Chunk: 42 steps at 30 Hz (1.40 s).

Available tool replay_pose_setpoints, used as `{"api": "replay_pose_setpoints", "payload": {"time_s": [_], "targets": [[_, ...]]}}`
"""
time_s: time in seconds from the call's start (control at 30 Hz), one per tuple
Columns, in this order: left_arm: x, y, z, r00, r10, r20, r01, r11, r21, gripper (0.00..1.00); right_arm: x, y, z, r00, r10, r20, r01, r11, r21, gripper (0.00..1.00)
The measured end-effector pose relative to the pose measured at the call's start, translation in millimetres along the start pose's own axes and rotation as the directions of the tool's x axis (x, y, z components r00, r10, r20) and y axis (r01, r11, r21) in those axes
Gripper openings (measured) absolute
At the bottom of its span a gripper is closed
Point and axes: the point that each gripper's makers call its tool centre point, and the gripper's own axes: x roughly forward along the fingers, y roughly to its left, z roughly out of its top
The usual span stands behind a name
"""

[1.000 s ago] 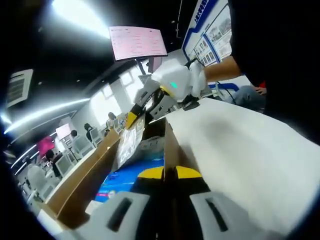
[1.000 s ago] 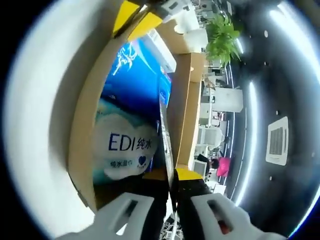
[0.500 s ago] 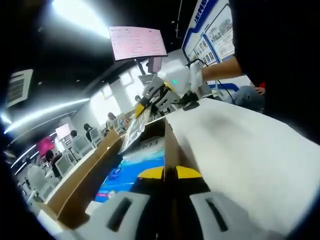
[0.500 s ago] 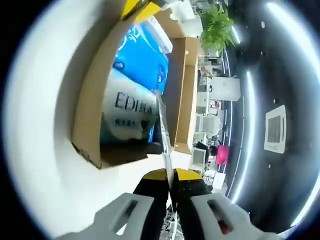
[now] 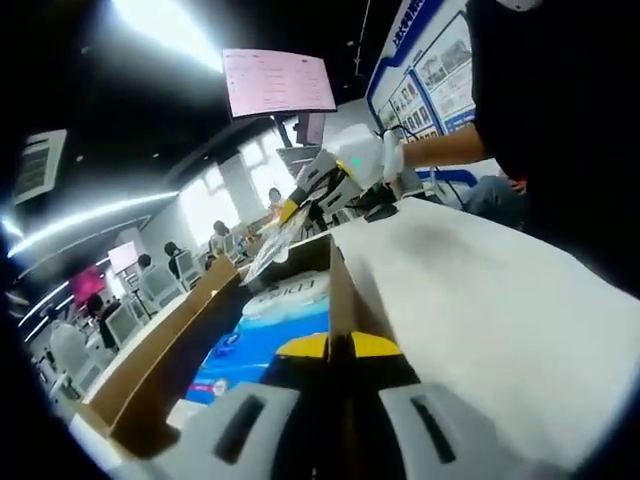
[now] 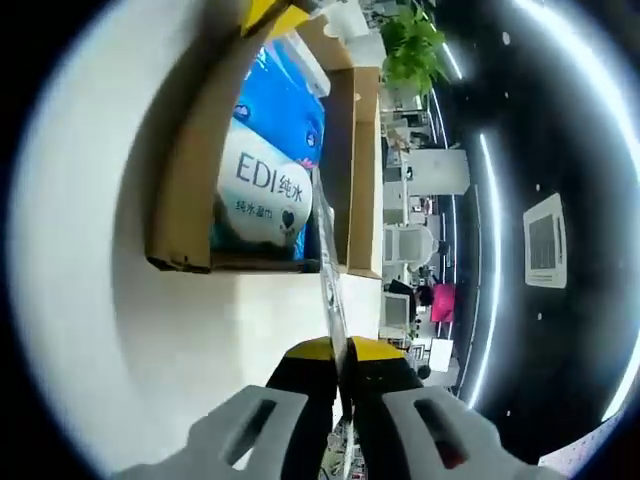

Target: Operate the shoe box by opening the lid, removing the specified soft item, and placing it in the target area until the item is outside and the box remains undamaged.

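An open cardboard shoe box [image 5: 165, 355] lies on the white table, holding a blue-and-white soft pack [image 5: 255, 335] printed "EDI". My left gripper [image 5: 338, 346] is shut on the box's near wall edge. In the right gripper view the box [image 6: 180, 180] and pack [image 6: 270, 190] lie ahead, with the left gripper [image 6: 272, 12] at the far end. My right gripper [image 6: 340, 350] is shut on a thin printed sheet [image 6: 325, 260], seen edge-on and reaching toward the box. The left gripper view has the right gripper [image 5: 293, 208] holding that sheet [image 5: 272, 238] above the box's far end.
The white table [image 5: 480, 300] spreads to the right of the box, and in the right gripper view table [image 6: 120, 330] lies between me and it. A person's arm [image 5: 450, 145] holds the right gripper. A pink screen [image 5: 278, 82] hangs behind; a plant [image 6: 410, 45] stands beyond the box.
My right gripper has drawn up and back from the box with the thin sheet, so the box looks smaller and farther in its view. The left gripper keeps its hold on the wall.
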Motion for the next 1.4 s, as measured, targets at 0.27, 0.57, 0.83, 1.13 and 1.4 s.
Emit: {"api": "replay_pose_setpoints", "payload": {"time_s": [0.27, 0.57, 0.83, 1.13, 1.4], "targets": [[0, -0.8, -0.6, 1.0, -0.004, -0.003, 0.003, 1.0, -0.018, 0.05, -2, 5, -20.7, 1.0, -0.02, 0.013, 0.02, 0.999, 0.045, 0.02], [-1, -0.5, -1.7, 1.0, 0.0, -0.009, -0.001, 0.999, -0.039, 0.05, -5, 12, -43.3, 0.999, -0.044, 0.025, 0.041, 0.995, 0.088, 0.02], [-1, -0.3, -2.1, 1.0, 0.005, -0.015, -0.006, 0.999, -0.054, 0.05, -4, 18, -55.0, 0.999, -0.043, 0.011, 0.042, 0.995, 0.088, 0.02], [-1, -0.7, -1.8, 1.0, 0.005, -0.018, -0.006, 0.998, -0.056, 0.05, 4, 37, -67.1, 1.0, -0.02, 0.003, 0.019, 0.996, 0.093, 0.02], [-1, -0.7, -1.4, 1.0, 0.006, -0.02, -0.007, 0.998, -0.055, 0.05, 16, 56, -71.3, 1.0, 0.026, 0.011, -0.027, 0.995, 0.094, 0.02]]}}
